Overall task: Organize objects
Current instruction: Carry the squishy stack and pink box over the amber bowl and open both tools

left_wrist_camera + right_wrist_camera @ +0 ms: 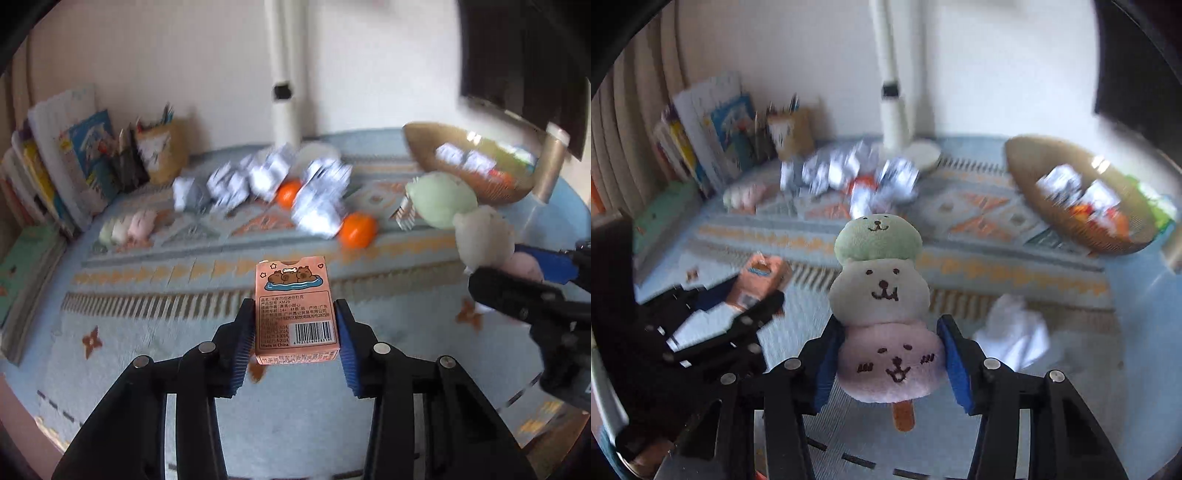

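My left gripper (pixel 294 325) is shut on a small pink card box (pixel 295 314) with a capybara picture and holds it above the patterned cloth; the box also shows in the right wrist view (pixel 759 282). My right gripper (pixel 891 354) is shut on a plush dango toy (pixel 882 310) with green, white and pink faces on an orange stick, held above the cloth. The toy also shows at the right of the left wrist view (pixel 476 225). The left gripper (pixel 738 314) shows at the left of the right wrist view.
Several crumpled silver wrappers (pixel 280 184) and two oranges (pixel 356 229) lie mid-table. A woven basket (pixel 476 162) with items stands at the right. Books (pixel 62 166) and a pencil holder (pixel 159 151) line the left; another plush dango (pixel 129 229) lies nearby. White tissue (pixel 1015 332) lies near the right gripper.
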The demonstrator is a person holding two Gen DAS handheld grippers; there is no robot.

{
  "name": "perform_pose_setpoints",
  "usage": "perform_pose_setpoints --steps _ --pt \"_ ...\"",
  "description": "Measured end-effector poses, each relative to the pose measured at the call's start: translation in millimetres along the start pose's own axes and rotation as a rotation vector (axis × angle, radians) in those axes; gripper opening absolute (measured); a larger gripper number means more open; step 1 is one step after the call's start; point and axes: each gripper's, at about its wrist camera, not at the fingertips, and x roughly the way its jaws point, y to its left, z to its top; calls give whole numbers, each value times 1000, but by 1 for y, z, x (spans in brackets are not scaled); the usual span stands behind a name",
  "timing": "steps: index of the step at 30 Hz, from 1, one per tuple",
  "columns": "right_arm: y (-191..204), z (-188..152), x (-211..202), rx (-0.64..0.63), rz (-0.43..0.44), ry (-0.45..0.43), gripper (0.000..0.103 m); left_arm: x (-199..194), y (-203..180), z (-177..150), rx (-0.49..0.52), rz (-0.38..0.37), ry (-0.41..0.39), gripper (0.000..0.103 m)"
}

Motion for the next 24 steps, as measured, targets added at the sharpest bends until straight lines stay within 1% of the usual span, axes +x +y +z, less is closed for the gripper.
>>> perform_pose_setpoints --steps 2,6,10,14,16,19,20,21,22,24 --pt "-11 9 -19 13 -19 -48 50 -4 -15 13 24 -3 -25 39" --pt "-41 25 -48 43 -90 -122 50 -9 -49 43 66 -18 -87 39" --pt "-80 39 -66 85 -153 -160 50 -5 -79 70 103 -50 -124 39" --pt "-118 52 -72 126 -208 -189 50 7 -112 95 149 -87 -153 39" --pt "-137 59 -74 156 -227 -210 50 20 -125 112 170 -131 -147 39" --pt "-169 70 -73 228 -255 -244 50 46 -135 140 159 -262 -117 39" --pt "-183 73 -70 268 -250 -260 50 54 -139 148 156 -288 -112 39" --pt "-199 75 -65 319 -229 -286 51 63 -143 157 148 -303 -112 39" --pt "-211 77 -56 348 -215 -290 51 70 -146 162 146 -311 -109 39" --pt "-227 82 -37 391 -219 -269 50 82 -154 172 143 -332 -107 39"
